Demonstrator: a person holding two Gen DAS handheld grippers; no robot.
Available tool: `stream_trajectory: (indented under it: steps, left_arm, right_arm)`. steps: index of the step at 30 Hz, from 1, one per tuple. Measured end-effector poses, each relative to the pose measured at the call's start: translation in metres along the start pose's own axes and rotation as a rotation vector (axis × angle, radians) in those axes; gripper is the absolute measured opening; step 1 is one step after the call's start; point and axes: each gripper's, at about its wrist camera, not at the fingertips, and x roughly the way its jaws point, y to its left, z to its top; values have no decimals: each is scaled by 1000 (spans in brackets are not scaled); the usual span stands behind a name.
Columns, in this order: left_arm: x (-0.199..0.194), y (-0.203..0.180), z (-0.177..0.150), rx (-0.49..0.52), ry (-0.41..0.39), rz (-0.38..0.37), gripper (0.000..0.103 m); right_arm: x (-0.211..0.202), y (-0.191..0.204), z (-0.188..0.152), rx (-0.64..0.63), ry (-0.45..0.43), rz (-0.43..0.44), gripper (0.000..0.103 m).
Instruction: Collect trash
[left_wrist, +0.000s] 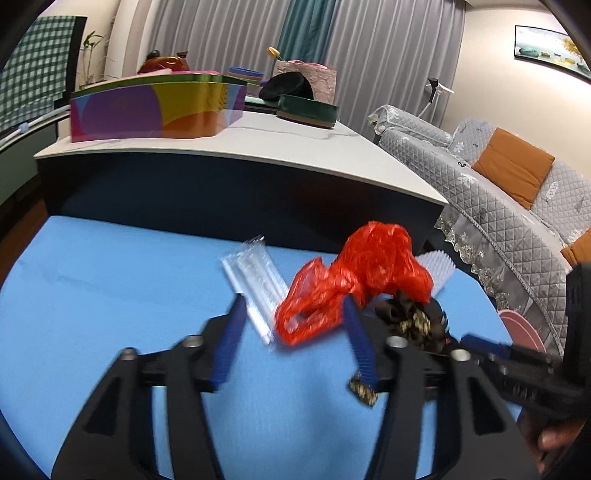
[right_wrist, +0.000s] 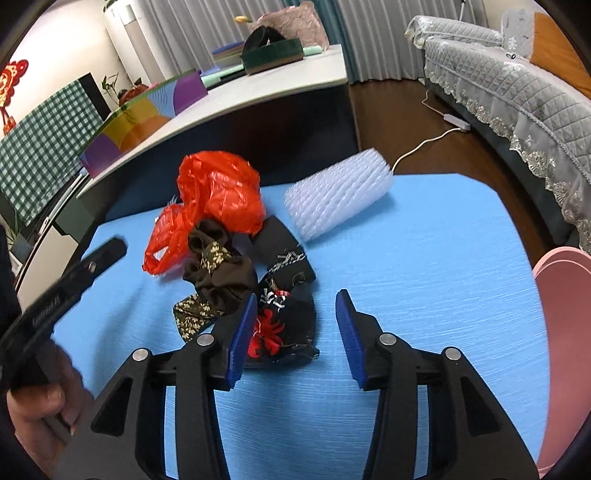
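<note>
A crumpled red plastic bag (left_wrist: 354, 273) lies on the blue mat (left_wrist: 110, 288), with a clear plastic wrapper (left_wrist: 255, 280) to its left. A white bubble-wrap roll (right_wrist: 340, 195) lies behind it. Dark fabric scraps (right_wrist: 221, 273), some floral and some with red print, are heaped beside the bag. My left gripper (left_wrist: 293, 301) is open, and the bag's lower end and the wrapper's edge lie between its blue pads. My right gripper (right_wrist: 297, 295) is open low over the mat, the black printed scrap (right_wrist: 284, 317) against its left pad.
A pink bin (right_wrist: 565, 332) stands at the mat's right edge. A low white-topped table (left_wrist: 258, 147) behind the mat carries a colourful tin (left_wrist: 147, 110) and a green box (left_wrist: 306, 109). A quilted grey sofa (left_wrist: 498, 206) stands to the right. A hand (right_wrist: 37, 413) holds the left gripper's handle.
</note>
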Motion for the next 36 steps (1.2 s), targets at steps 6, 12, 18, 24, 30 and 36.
stream_trajectory:
  steps: [6, 12, 18, 24, 30, 36]
  left_arm:
    - [32, -6, 7, -10, 68, -17, 61]
    - [42, -18, 3, 0, 125, -60, 37]
    - [28, -22, 0, 18, 123, -71, 5]
    - [0, -24, 1, 33, 86, -48, 4]
    - [-31, -27, 1, 48, 49, -28, 3]
    - [-55, -30, 1, 56, 26, -22, 3]
  right_arm:
    - [0, 7, -3, -45, 23, 4, 46]
    - [-2, 6, -6, -70, 36, 14, 42]
    - [-11, 6, -9, -98, 37, 45, 21]
    - [-32, 1, -10, -93, -2, 38, 13]
    - [-56, -7, -14, -79, -42, 24, 0]
    - [-78, -16, -21, -72, -68, 16, 0]
